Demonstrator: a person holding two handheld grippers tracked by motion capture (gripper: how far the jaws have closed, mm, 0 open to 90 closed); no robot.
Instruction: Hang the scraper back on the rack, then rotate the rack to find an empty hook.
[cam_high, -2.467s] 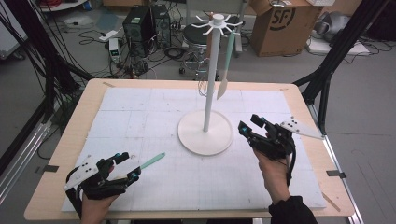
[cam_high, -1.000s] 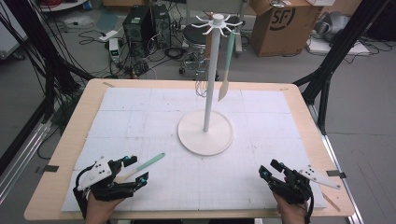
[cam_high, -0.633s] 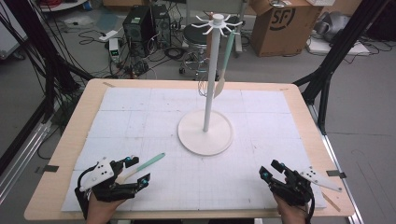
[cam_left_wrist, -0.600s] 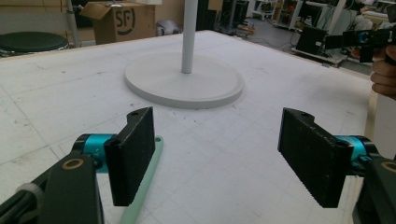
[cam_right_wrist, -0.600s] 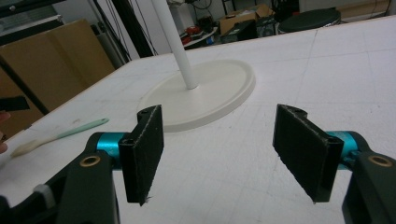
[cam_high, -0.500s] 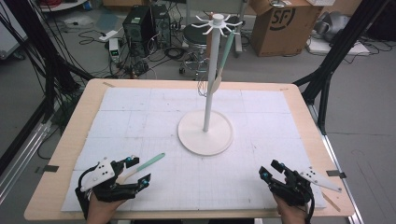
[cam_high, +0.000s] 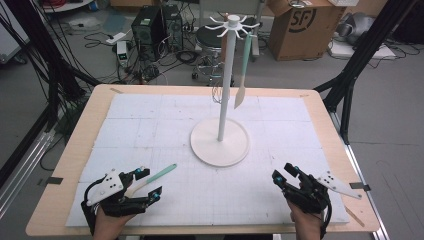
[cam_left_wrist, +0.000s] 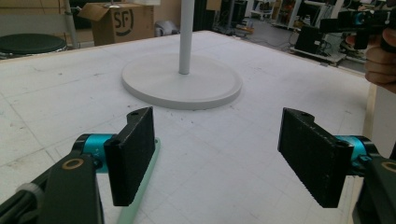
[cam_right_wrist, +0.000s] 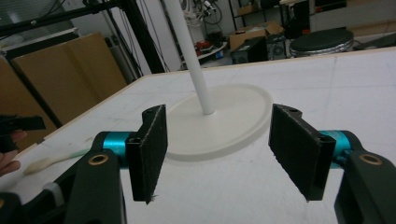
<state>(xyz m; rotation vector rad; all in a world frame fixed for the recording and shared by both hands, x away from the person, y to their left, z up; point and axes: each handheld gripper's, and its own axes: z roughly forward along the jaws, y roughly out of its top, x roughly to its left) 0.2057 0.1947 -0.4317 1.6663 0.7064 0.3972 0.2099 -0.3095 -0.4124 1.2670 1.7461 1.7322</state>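
Near the front edge of the table (cam_high: 70, 150), the left gripper (cam_high: 145, 184) rests with its jaws standing wide, a mint-green spatula (cam_high: 152, 177) lying flat on the white mat (cam_high: 150, 125) between them (in the left gripper view it runs just beside one pad, unclamped). Over at the other front corner, the right gripper (cam_high: 284, 176) has just been closing a little, yet its jaws are apart with nothing between them. A second spatula (cam_high: 242, 75) hangs from the white stand (cam_high: 220, 145) mid-table.
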